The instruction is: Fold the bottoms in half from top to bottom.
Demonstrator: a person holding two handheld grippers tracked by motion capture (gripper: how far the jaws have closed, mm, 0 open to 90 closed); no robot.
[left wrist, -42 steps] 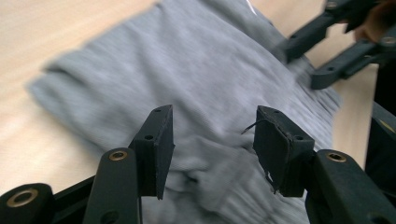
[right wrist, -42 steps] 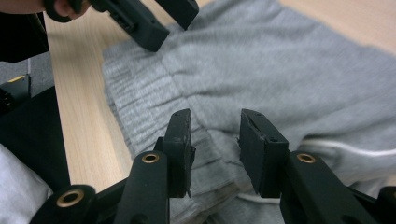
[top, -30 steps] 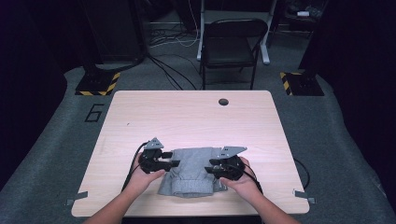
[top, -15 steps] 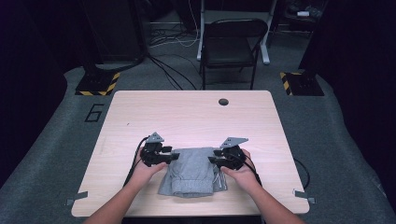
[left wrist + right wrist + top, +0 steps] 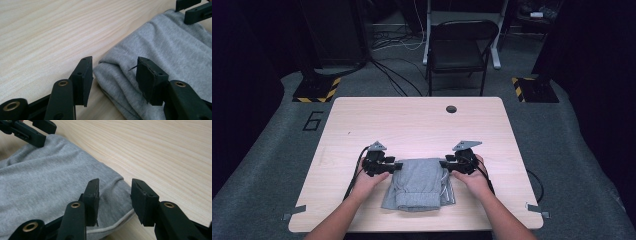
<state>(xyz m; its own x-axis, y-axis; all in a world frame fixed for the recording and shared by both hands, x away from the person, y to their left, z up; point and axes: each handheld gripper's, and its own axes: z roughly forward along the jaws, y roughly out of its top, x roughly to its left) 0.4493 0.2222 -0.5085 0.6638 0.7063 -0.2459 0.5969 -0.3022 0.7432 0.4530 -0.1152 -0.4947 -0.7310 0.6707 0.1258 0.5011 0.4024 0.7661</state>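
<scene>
A folded grey garment lies on the wooden table near its front edge. My left gripper is at the garment's far left corner. In the left gripper view its jaws stand open astride that corner of the garment; they have just been closing, with the cloth edge between them. My right gripper is at the far right corner. In the right gripper view its jaws are open around the folded edge of the garment, without pinching it. Each gripper view shows the other gripper's jaws across the cloth.
A round hole sits near the table's far edge. Beyond the table stand a dark folding chair and yellow-black striped bases, with cables on the floor. Bare wood lies behind and beside the garment.
Both hands have shifted slightly away from the person, to the garment's far corners, the right one moving outward. The garment now lies flatter and narrower.
</scene>
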